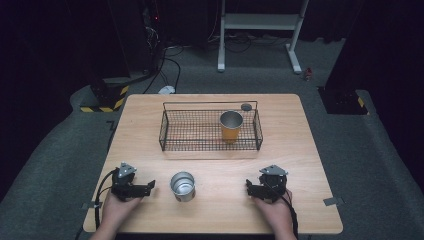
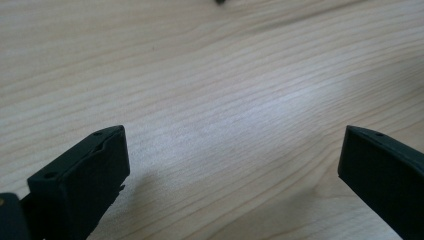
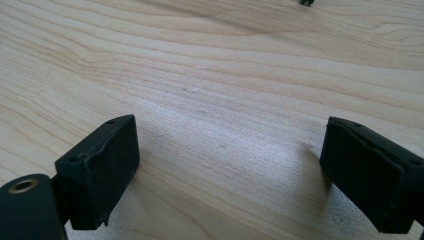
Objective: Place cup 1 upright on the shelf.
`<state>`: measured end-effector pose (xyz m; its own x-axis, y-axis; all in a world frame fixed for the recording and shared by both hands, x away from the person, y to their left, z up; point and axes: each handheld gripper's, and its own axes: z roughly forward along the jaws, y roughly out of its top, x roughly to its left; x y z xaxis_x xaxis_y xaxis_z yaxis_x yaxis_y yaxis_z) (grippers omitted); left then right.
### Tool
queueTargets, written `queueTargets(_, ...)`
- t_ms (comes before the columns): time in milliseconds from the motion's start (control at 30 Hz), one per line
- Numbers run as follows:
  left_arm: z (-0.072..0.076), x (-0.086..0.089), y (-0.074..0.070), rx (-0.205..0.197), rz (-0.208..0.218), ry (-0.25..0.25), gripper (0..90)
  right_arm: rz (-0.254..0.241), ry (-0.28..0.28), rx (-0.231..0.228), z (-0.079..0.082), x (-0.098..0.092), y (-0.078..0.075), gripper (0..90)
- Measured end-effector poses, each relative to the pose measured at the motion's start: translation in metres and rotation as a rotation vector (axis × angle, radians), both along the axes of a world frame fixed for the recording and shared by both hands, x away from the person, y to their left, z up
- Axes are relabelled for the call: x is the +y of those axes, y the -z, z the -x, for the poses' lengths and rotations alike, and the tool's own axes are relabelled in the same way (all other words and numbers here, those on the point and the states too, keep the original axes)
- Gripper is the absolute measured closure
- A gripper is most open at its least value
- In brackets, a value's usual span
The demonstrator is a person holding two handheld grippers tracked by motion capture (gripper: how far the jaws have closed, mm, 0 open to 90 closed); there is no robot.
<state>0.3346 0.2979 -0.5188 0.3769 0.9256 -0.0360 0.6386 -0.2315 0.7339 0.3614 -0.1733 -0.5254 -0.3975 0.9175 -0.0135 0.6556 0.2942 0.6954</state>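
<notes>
Black wire basket (image 1: 172,131) at table's (image 1: 300,150) far middle, holding an upright orange cup (image 1: 231,126) with metal inside, at its right end; small dark round thing (image 1: 246,106) at back right rim. Steel cup (image 1: 182,185) upright, open, nothing inside, on bare wood near front edge, between both grippers, nearer the left one. Left gripper (image 1: 148,185) resting on table, jaws spread wide over bare wood. Right gripper (image 1: 248,187) same, jaws spread, nothing between. Light wood tabletop; grey carpet, dark room, white frame legs (image 1: 293,55) behind.
</notes>
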Motion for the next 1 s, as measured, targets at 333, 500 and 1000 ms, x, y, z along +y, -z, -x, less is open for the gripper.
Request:
queueTargets(333, 0.011, 0.0, -0.019, -0.096, 0.047, 0.055, 0.6, 0.0, 0.001, -0.002, 0.0, 0.0, 0.0, 9.0)
queueTargets(500, 0.017, -0.004, -0.027, -0.135, 0.058, 0.082, 0.6, 0.0, 0.001, -0.003, 0.0, 0.0, 0.0, 8.9)
queueTargets(1000, 0.029, -0.02, -0.047, -0.217, 0.076, 0.166, 0.6, -0.001, 0.001, -0.002, 0.0, 0.0, 0.0, 8.9)
